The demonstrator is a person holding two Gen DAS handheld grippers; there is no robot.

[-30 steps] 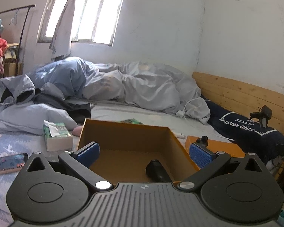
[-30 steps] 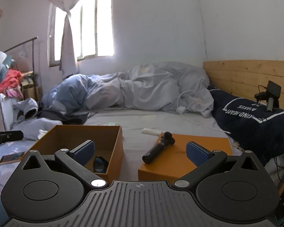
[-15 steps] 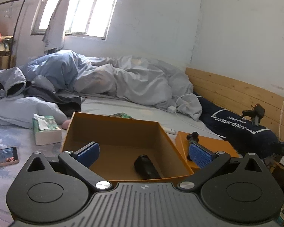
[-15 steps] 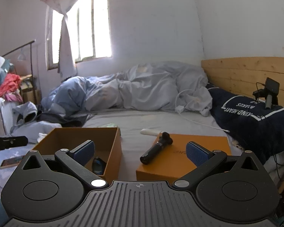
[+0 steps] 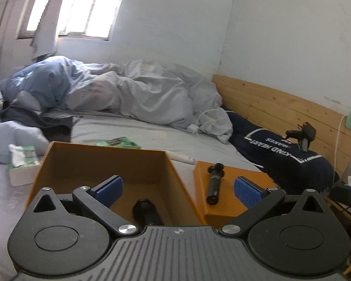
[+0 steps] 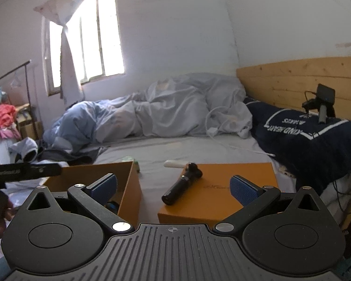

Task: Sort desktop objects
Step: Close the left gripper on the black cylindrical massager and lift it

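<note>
An open orange box (image 5: 100, 161) stands on the bed, with a black cylindrical object (image 5: 145, 213) lying inside. To its right lies a flat orange lid (image 5: 231, 201) with a black handle-like tool (image 5: 214, 183) on top. My left gripper (image 5: 177, 188) is open and empty, above the box's near right corner. In the right wrist view the same box (image 6: 126, 182) is at left and the lid (image 6: 222, 196) with the tool (image 6: 181, 183) is ahead. My right gripper (image 6: 173, 186) is open and empty, just short of the tool.
A white stick-like item (image 6: 174, 163) lies on the sheet behind the lid. A tissue pack (image 5: 23, 164) sits left of the box, a green packet (image 5: 119, 142) behind it. Rumpled duvet (image 5: 140, 93), dark pillow (image 6: 304, 135) and wooden headboard (image 6: 292, 82) lie beyond.
The left gripper has swung to the right, so the lid and the black tool now show between its fingers. The right gripper has edged slightly closer to the lid. Both stay open.
</note>
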